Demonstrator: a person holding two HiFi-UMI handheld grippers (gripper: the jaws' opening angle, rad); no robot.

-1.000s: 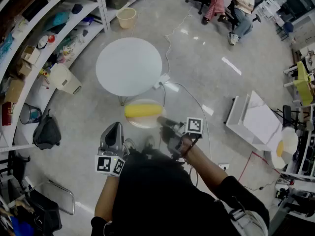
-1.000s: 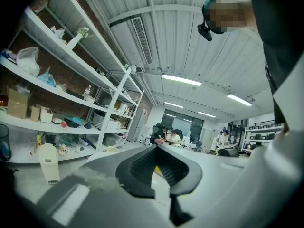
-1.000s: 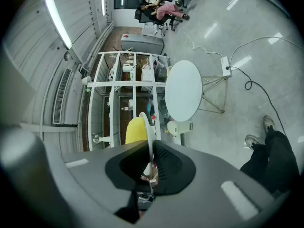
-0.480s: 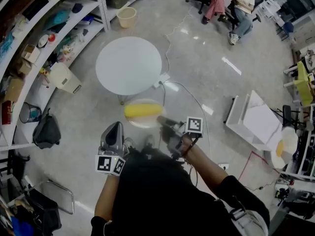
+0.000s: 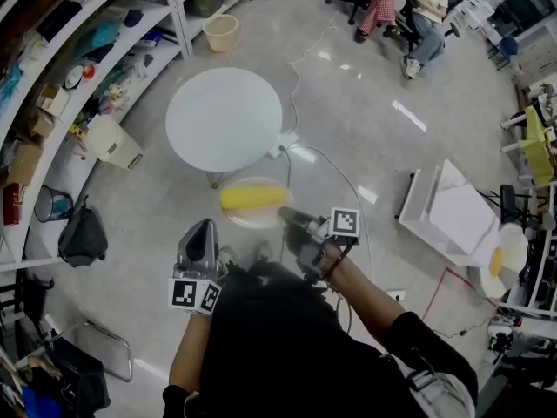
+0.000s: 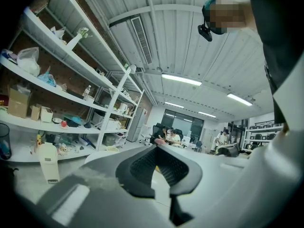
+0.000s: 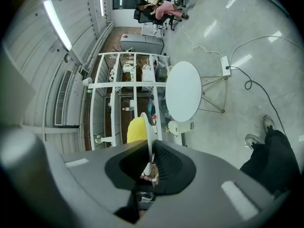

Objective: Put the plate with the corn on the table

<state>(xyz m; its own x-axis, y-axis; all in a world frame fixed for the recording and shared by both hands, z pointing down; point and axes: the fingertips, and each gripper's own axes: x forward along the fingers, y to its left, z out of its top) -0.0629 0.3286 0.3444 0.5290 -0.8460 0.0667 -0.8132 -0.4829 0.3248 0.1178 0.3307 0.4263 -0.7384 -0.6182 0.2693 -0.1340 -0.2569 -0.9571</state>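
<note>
A clear plate (image 5: 253,217) carrying a yellow corn cob (image 5: 252,197) hangs level in the air above the floor. My right gripper (image 5: 285,214) is shut on its right rim. In the right gripper view the plate (image 7: 148,134) shows edge-on between the pads, with the corn (image 7: 137,129) on its left side. The round white table (image 5: 224,117) stands just beyond the plate, and it also shows in the right gripper view as a white table (image 7: 184,90). My left gripper (image 5: 202,232) is held low by my left side. Its pads (image 6: 142,163) meet with nothing between them.
White shelves (image 5: 87,50) full of clutter run along the left. A beige bucket (image 5: 220,31), a white canister (image 5: 113,139) and a black bag (image 5: 83,233) sit on the floor near them. A power strip with a cable (image 5: 287,142) lies by the table. Seated people (image 5: 409,7) are far back.
The head view has shifted slightly. The plate, the corn and both grippers keep their places.
</note>
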